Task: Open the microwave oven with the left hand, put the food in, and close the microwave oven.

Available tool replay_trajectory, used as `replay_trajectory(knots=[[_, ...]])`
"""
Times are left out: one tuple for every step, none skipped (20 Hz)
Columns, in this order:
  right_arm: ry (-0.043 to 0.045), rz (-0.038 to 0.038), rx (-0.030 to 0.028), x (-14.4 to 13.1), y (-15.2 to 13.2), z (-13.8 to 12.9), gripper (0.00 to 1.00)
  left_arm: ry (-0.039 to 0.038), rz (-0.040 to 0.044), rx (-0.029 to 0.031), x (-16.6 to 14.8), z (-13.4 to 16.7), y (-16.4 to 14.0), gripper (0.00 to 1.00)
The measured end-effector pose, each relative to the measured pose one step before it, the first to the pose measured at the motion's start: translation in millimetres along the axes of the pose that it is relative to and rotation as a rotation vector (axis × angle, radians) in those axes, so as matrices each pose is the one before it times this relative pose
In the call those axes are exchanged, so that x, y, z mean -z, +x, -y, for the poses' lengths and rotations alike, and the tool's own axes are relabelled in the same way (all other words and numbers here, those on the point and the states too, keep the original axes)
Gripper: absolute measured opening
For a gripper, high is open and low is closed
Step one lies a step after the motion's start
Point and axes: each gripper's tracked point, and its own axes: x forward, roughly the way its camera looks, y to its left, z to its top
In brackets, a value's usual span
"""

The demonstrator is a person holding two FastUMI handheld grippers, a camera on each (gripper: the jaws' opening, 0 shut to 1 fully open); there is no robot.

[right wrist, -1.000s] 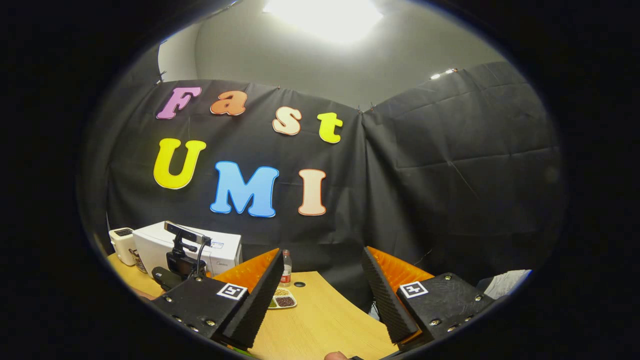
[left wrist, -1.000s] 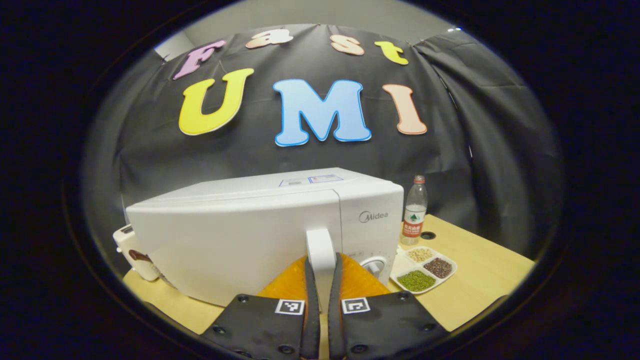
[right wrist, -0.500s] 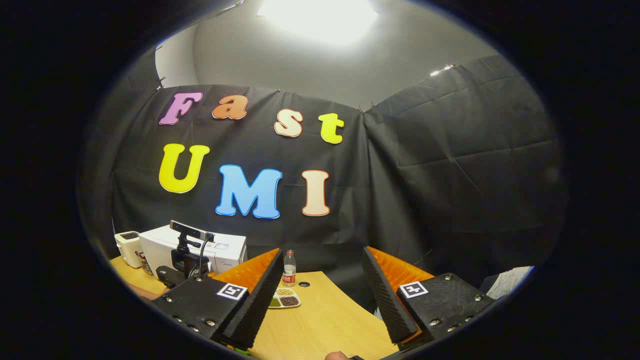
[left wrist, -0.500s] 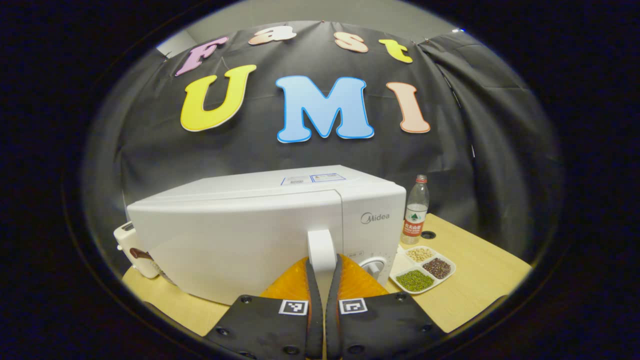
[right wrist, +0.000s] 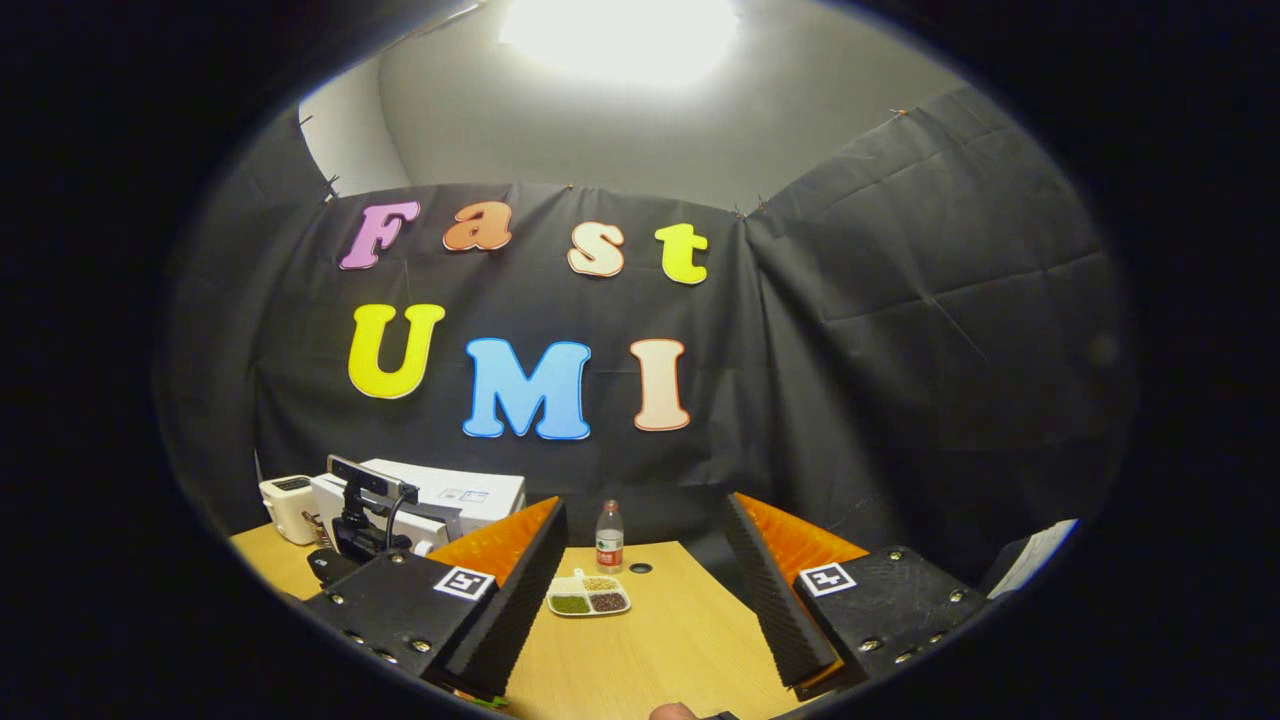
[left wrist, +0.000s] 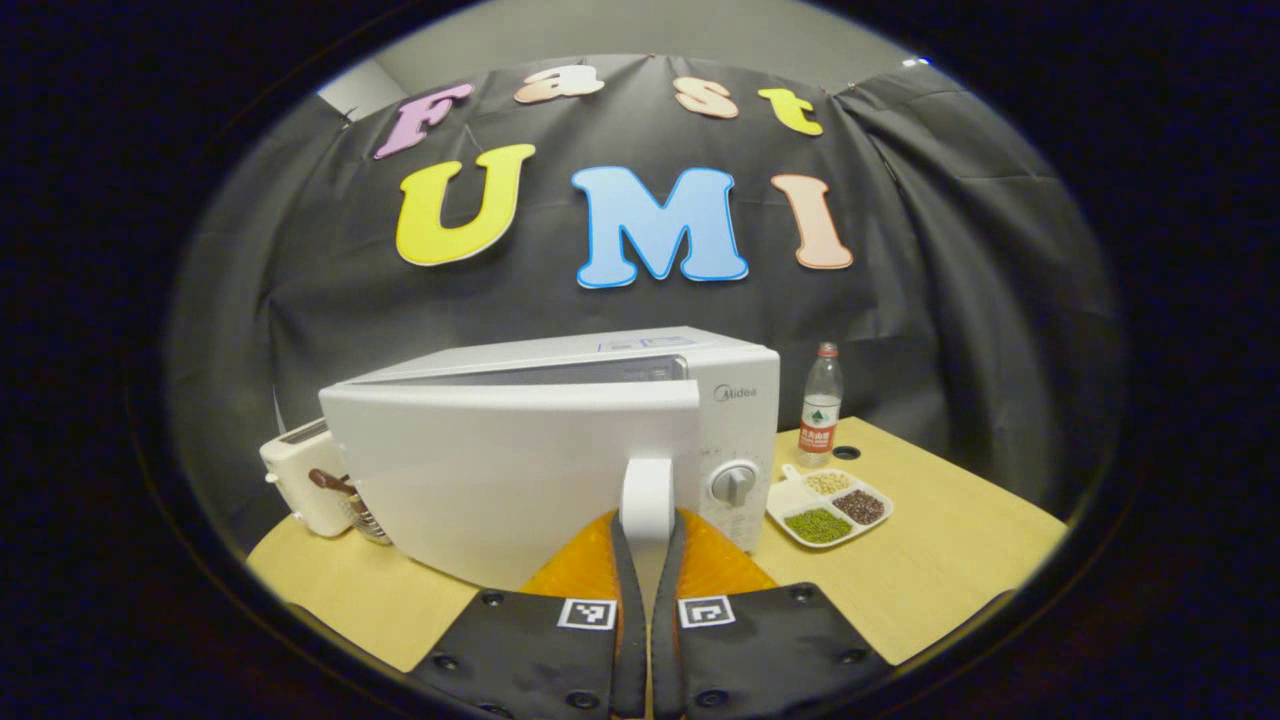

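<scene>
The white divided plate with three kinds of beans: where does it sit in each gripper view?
Left gripper view: the white divided plate lies right of centre on the wooden table, right of the white microwave oven.
Right gripper view: the plate lies low at centre, between the right gripper's open fingers.
Shared landmark: the clear plastic bottle just behind it.

The left tongs [left wrist: 648, 540] are pointing forward and level, their fingers [left wrist: 620, 560] drawn nearly together and clamping a narrow upright handle between them. The right tongs [right wrist: 645, 570] are pointing forward with their fingers [right wrist: 520, 590] spread wide and gripping nothing. At the bottom edge, what is probably a fingertip [right wrist: 672, 712] is showing.
</scene>
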Motion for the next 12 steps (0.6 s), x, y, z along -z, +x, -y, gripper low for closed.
replay_trajectory(knots=[[0.00154,0.00136,-0.02098,-0.14,-0.23,-1.40,0.95,-0.00081,0.00395,-0.00737,2.33,-2.96,-10.90,0.09],[0.00252,0.00158,-0.02300,-0.02,-1.46,-1.04,0.95,0.00480,-0.00186,-0.00972,2.95,-3.70,-9.85,0.08],[0.00497,0.00495,-0.02209,-1.62,-1.74,-1.04,0.95,0.00450,0.00085,-0.01126,1.84,-4.75,-9.82,0.08],[0.00697,0.00532,-0.02092,-1.37,-1.32,-1.28,0.95,-0.00049,-0.00300,-0.01405,2.22,-5.54,-10.21,0.09],[0.00873,0.00410,-0.02324,-0.79,-0.22,-1.56,0.95,-0.00009,-0.00316,-0.01545,2.63,-4.61,-8.56,0.09],[0.00809,0.00363,-0.02131,0.28,-1.65,-2.24,0.95,0.00015,-0.00808,-0.02124,2.92,-6.93,-10.21,0.08],[0.00801,0.00555,-0.02202,-0.63,-0.59,-0.88,0.95,-0.00358,-0.00227,-0.01840,1.64,-5.52,-8.44,0.08],[0.00885,0.00224,-0.02018,-0.14,-1.02,-1.95,0.95,-0.00297,-0.00479,-0.02178,2.51,-7.27,-7.37,0.08],[0.01099,0.00047,-0.02323,0.42,-1.72,-2.39,0.95,-0.00134,-0.00279,-0.02201,1.86,-7.21,-8.15,0.08],[0.01047,0.00226,-0.02194,0.08,-3.05,-4.12,0.95,0.00124,-0.00436,-0.02403,2.38,-9.22,-10.05,0.13],[0.00792,-0.00194,-0.02174,0.62,-2.45,-3.40,0.95,0.00392,-0.00409,-0.01790,3.64,-7.99,-6.48,0.08],[0.00568,-0.00398,-0.02118,2.40,-1.64,-4.14,0.95,0.00115,-0.00439,-0.01658,2.85,-9.42,-7.96,0.08]])
